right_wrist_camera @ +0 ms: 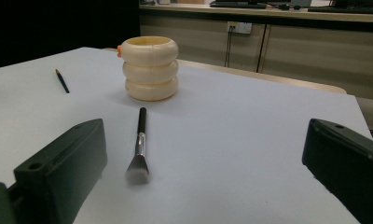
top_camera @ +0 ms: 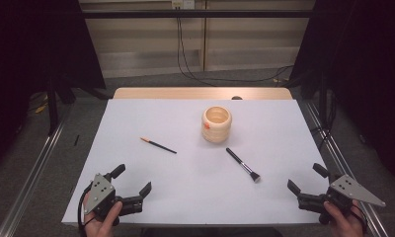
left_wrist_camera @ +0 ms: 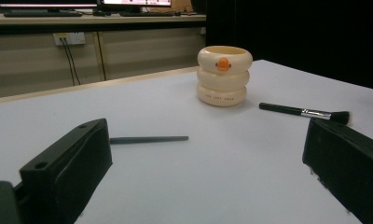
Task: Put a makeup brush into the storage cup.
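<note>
My left gripper (top_camera: pixel 133 183) and right gripper (top_camera: pixel 304 177) sit wide apart near me, holding nothing. The brush (top_camera: pixel 243 165) and the pencil (top_camera: pixel 158 145) lie flat by the cup (top_camera: pixel 216 124).

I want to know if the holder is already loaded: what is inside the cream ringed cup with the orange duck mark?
From the high view, the cream ringed cup shows a bare pale inner wall and nothing sticking out above its rim. Its floor is hidden by the near wall.

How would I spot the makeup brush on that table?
Start at the cream ringed cup on the white table. The makeup brush lies just in front of it, toward the right gripper. Unlike the thin pencil, it has a silver collar and bristles.
</note>
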Demonstrator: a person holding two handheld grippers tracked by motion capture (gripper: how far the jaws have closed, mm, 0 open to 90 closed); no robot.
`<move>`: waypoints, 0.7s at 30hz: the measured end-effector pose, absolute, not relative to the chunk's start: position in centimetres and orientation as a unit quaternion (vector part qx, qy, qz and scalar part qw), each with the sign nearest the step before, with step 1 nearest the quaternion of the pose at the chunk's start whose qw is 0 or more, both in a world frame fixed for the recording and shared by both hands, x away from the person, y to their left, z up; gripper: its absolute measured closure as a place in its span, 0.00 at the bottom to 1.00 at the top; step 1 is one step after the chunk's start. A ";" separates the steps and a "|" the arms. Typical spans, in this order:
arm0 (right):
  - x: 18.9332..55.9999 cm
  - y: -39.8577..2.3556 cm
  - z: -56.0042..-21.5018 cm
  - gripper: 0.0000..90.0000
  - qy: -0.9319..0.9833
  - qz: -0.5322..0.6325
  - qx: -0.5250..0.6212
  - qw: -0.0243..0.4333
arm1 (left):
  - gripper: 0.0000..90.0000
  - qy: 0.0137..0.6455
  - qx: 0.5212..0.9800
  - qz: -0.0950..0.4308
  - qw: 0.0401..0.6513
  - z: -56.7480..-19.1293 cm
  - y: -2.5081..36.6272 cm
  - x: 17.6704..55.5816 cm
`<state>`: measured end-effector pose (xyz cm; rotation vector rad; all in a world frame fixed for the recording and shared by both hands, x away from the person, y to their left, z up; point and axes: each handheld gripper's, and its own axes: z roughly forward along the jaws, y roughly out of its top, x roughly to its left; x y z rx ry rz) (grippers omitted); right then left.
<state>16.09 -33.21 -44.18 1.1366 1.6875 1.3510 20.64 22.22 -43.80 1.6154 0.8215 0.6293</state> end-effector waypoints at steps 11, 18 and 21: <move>16.1 -32.9 -44.1 0.00 0.651 0.519 0.437 0.341 | 0.01 0.354 0.690 0.270 0.571 -43.2 22.2 21.0; 16.1 -33.0 -44.0 0.00 0.649 0.522 0.438 0.338 | 0.01 0.343 0.699 0.272 0.566 -42.8 21.6 21.6; 16.1 -33.0 -44.1 0.00 0.650 0.521 0.439 0.338 | 0.00 0.347 0.702 0.279 0.556 -42.6 21.1 22.1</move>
